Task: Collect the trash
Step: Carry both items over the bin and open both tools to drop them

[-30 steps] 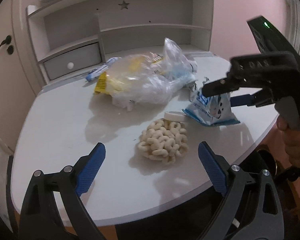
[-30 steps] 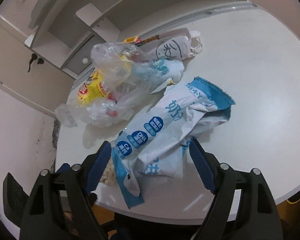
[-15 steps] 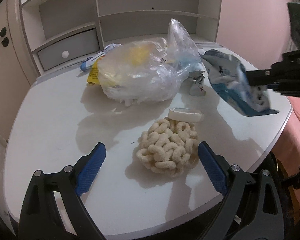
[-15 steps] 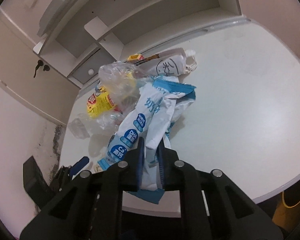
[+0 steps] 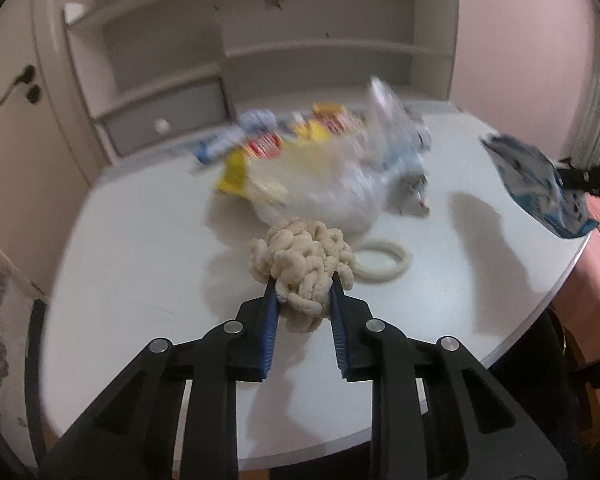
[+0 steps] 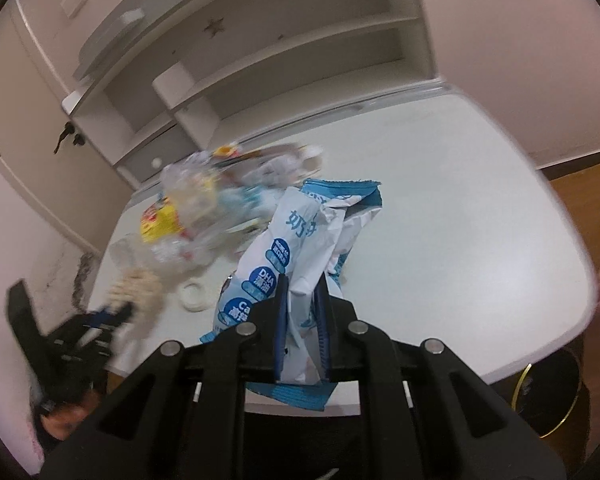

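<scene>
A clump of pale puffed snack rings [image 5: 304, 256] sits between the blue pads of my left gripper [image 5: 302, 285]. Its jaws are closing and both pads touch the clump's sides, just above the white table [image 5: 140, 260]. My right gripper [image 6: 302, 285] is shut on a crumpled blue-and-white snack bag [image 6: 296, 232], which hangs off the table. In the left wrist view that bag [image 5: 536, 184] hangs over the table's right edge. The right wrist view shows the left gripper [image 6: 116, 312] and clump [image 6: 140, 288] blurred at the lower left.
A clear plastic bag stuffed with yellow and red wrappers [image 5: 332, 176] lies mid-table, with a white ring [image 5: 382, 258] in front of it. A white shelf unit with a drawer [image 5: 260, 60] stands behind. A dark bin with a gold rim [image 6: 548, 392] sits beside the table.
The left jaws went from wide open to closed around the snack clump. The right gripper shut on the blue-and-white bag, lifted it and carried it toward the table's right edge.
</scene>
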